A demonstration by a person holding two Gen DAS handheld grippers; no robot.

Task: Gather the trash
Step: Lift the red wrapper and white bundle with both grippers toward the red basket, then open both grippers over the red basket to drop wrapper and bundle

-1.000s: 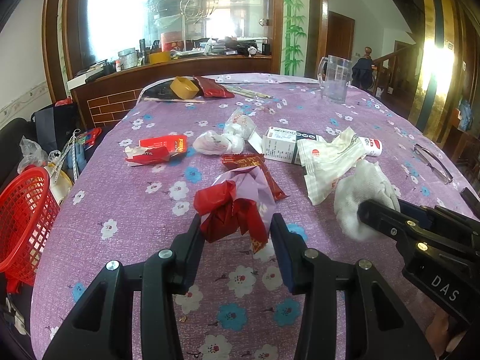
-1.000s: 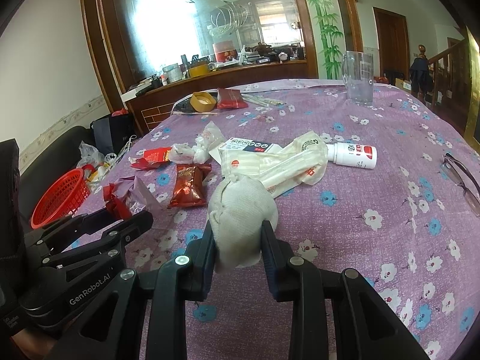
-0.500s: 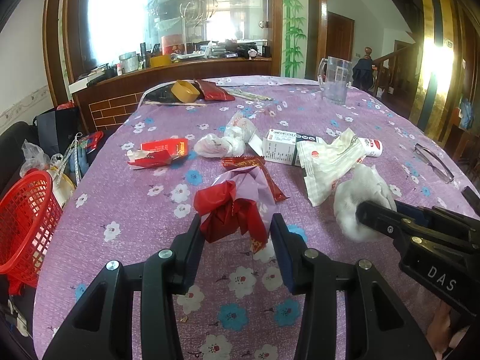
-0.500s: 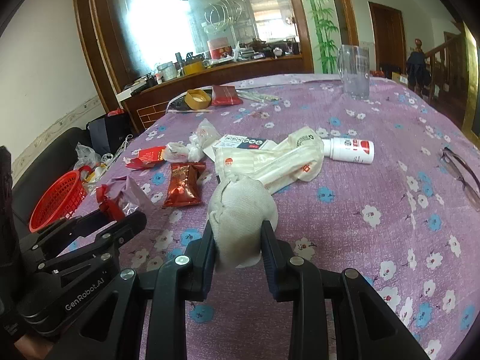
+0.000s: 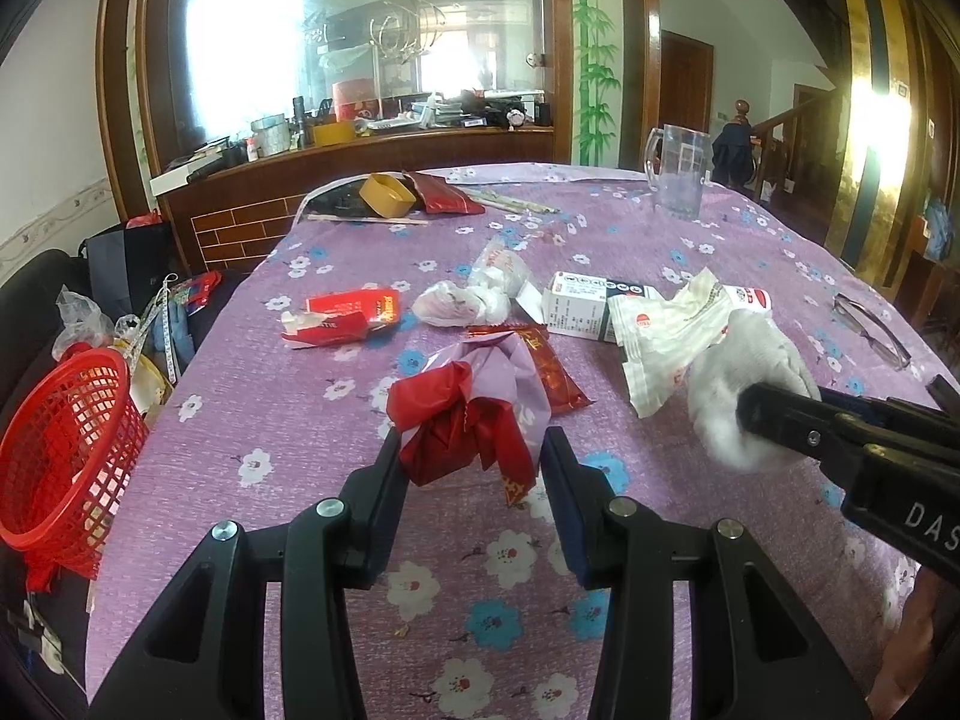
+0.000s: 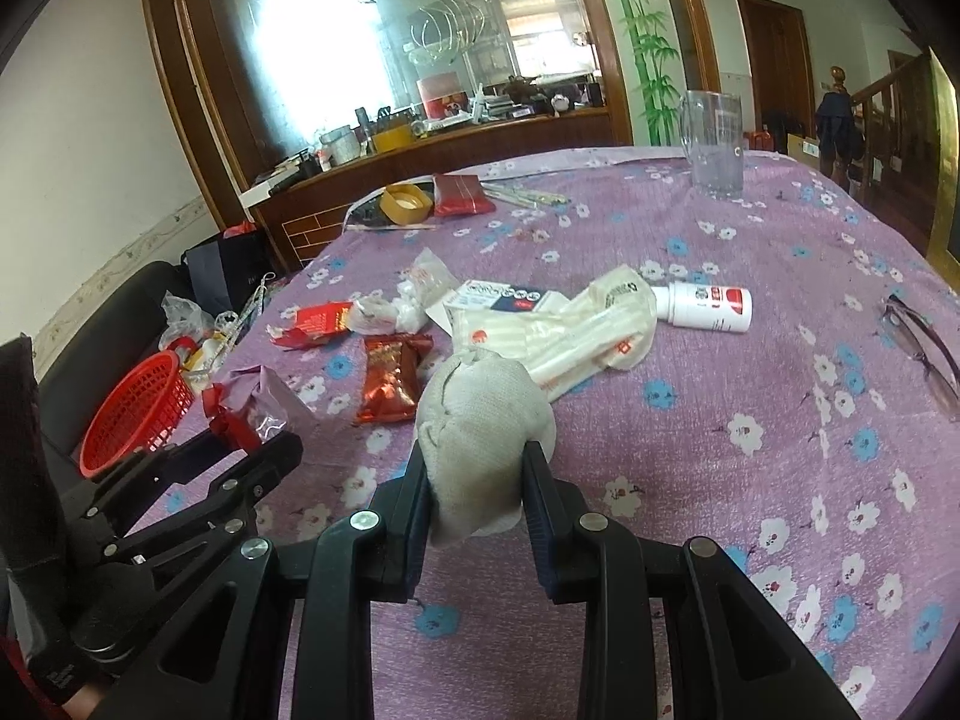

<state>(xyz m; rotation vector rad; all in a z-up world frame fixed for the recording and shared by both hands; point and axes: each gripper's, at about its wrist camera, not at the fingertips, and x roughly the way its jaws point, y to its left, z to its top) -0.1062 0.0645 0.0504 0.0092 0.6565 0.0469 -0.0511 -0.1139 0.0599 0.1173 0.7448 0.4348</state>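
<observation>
My left gripper [image 5: 471, 450] is shut on a crumpled red and lilac wrapper [image 5: 462, 414], held just above the purple flowered tablecloth [image 5: 288, 408]. My right gripper [image 6: 474, 456] is shut on a grey-white wad of cloth [image 6: 480, 420]; the same wad [image 5: 738, 384] shows at the right of the left wrist view. A red mesh basket [image 5: 60, 444] stands off the table's left edge, also seen as the basket [image 6: 135, 414] in the right wrist view. More trash lies ahead: a red-brown snack packet [image 6: 390, 381], a red carton [image 5: 348, 315], white plastic bags [image 5: 474, 300] and a white wrapper [image 6: 576, 330].
A white box [image 5: 576, 306], a white bottle [image 6: 708, 306], spectacles [image 6: 924, 348], a clear glass mug [image 6: 714, 141], a yellow tape roll [image 6: 408, 201] and a red pouch [image 6: 459, 195] lie on the table. A wooden counter stands behind; bags sit beside the basket.
</observation>
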